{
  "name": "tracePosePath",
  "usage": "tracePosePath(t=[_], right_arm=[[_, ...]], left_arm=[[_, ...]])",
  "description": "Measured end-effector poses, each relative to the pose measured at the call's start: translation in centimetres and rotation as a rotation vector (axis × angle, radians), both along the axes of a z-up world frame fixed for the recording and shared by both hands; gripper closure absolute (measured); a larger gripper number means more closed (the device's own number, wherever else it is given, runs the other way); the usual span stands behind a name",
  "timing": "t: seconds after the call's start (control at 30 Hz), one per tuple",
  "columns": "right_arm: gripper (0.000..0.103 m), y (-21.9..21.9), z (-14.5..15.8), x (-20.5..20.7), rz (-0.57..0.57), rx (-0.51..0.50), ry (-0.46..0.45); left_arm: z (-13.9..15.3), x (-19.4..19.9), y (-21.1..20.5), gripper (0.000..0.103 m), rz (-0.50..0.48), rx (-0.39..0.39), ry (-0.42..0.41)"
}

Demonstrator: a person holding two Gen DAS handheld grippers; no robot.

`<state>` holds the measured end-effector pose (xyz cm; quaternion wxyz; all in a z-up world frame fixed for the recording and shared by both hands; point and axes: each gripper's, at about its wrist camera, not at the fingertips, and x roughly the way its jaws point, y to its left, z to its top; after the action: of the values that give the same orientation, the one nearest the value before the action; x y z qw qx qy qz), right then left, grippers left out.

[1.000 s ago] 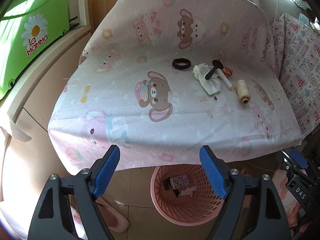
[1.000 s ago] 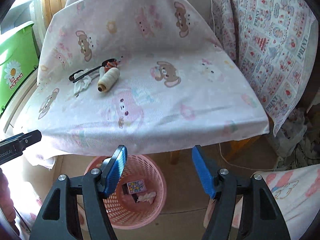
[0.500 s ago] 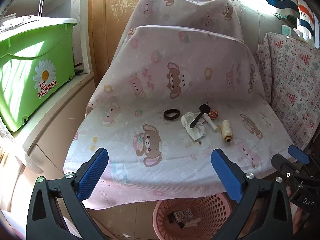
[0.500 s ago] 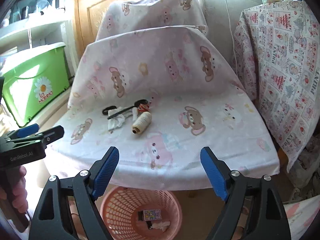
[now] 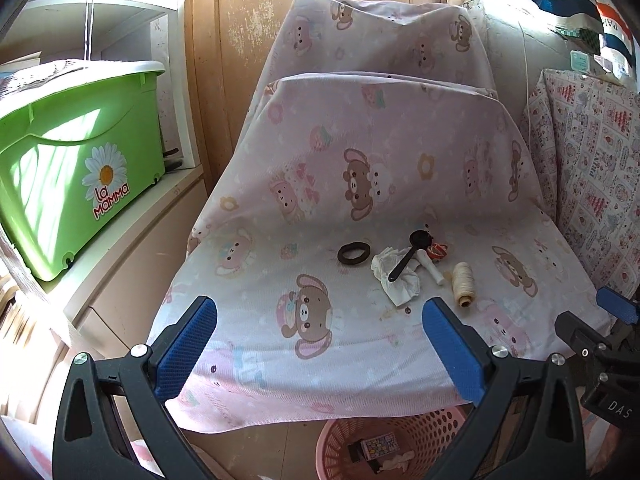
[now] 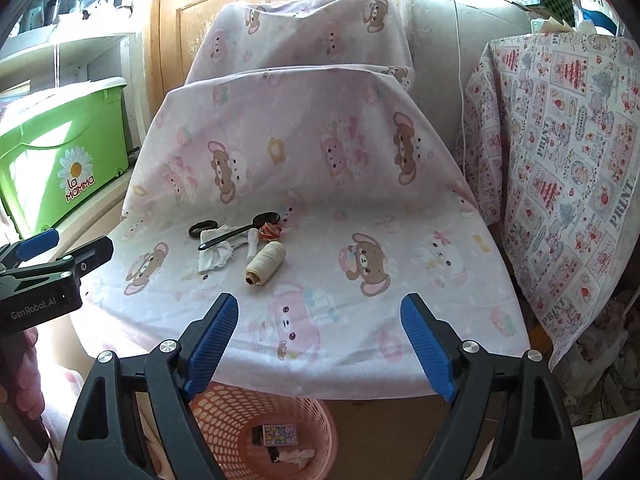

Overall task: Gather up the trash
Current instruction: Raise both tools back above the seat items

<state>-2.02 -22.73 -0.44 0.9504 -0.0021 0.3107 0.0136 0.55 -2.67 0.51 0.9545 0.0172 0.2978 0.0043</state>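
On the pink bear-print sheet (image 5: 320,208) over a seat lie a crumpled white tissue (image 5: 398,280), a black spoon (image 5: 408,254) across it, a black ring (image 5: 353,253), a cream thread spool (image 5: 463,284) and red rubber bands (image 5: 438,250). The right wrist view shows the tissue (image 6: 214,256) and the spool (image 6: 266,266) too. My left gripper (image 5: 318,308) is open and holds nothing, short of the seat's front edge. My right gripper (image 6: 318,304) is likewise open and holds nothing. Below the edge stands a pink basket (image 6: 224,412) holding a small printed box (image 6: 280,434) and a tissue scrap.
A green "La Mamma" storage box (image 5: 72,184) sits on a shelf at the left. A patterned cloth (image 6: 560,160) hangs over furniture at the right. A wooden door (image 5: 248,40) stands behind the seat back.
Both grippers have risen and tipped upward, so the basket has dropped to the bottom of each view and the seat back shows. Both pairs of jaws stand wider than before.
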Motion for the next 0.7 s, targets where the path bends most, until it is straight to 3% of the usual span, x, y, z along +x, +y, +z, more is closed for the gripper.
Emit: tracePosePath(t=[0.33,0.7], right_arm=[[0.019,-0.2,-0.8,1.4,-0.020,0.013,0.004],[0.035,0.3,-2.8,3.6,-0.019,0.045,0.055]], left_arm=[[-1.2,1.9,-0.5,0.001,0.019,-0.015,0.040],[-3.0,4.8,-2.2,0.001,0.000,0.009,0.092]])
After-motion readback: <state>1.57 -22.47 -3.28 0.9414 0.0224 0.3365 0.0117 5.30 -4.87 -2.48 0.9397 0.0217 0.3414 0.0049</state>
